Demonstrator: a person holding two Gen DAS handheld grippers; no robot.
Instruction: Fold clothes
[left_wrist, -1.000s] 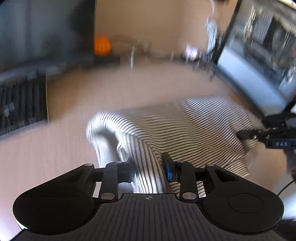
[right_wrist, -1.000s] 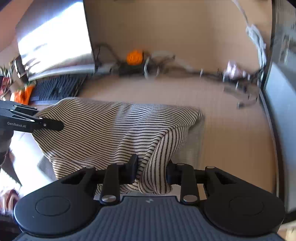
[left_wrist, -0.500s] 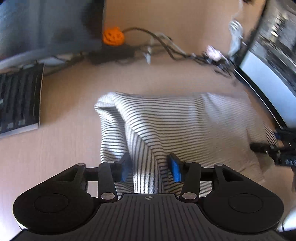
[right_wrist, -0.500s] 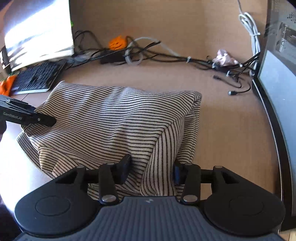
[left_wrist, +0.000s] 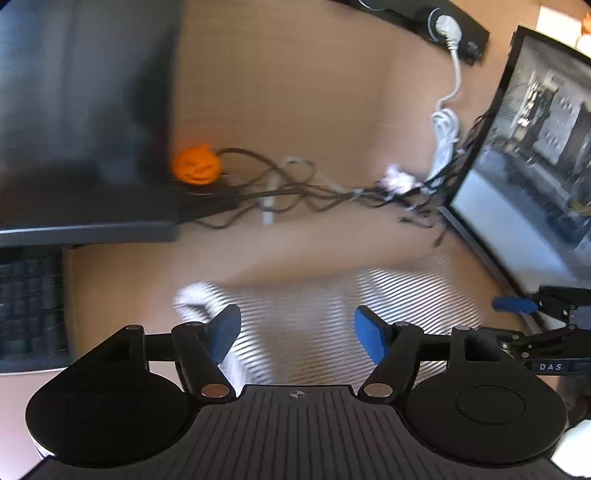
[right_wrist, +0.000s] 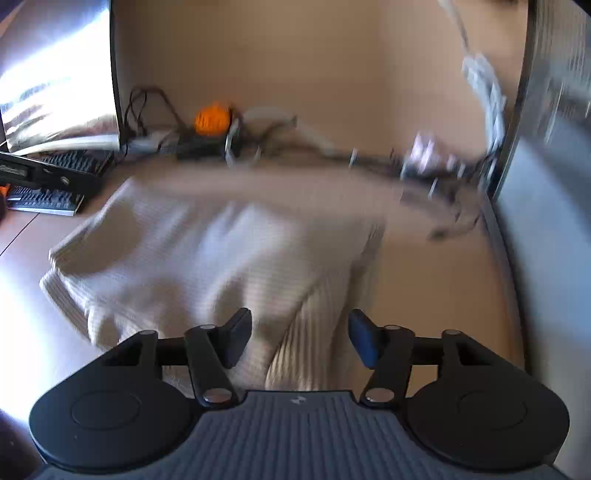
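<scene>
A black-and-white striped garment (left_wrist: 332, 314) lies folded on the tan desk, blurred by motion in both views; it also shows in the right wrist view (right_wrist: 221, 266). My left gripper (left_wrist: 297, 332) is open and empty just above the garment's near edge. My right gripper (right_wrist: 299, 338) is open and empty over the garment's near right corner. The right gripper's blue-tipped fingers (left_wrist: 517, 304) also show at the right edge of the left wrist view, spread apart.
An orange pumpkin figure (left_wrist: 197, 166) and tangled cables (left_wrist: 332, 192) lie at the back of the desk. A monitor (left_wrist: 535, 147) stands at the right, another monitor (right_wrist: 55, 81) and a keyboard (left_wrist: 29, 306) at the left.
Both grippers have opened and let go of the striped garment, which has dropped flat onto the desk. Both have lifted and pulled back from it.
</scene>
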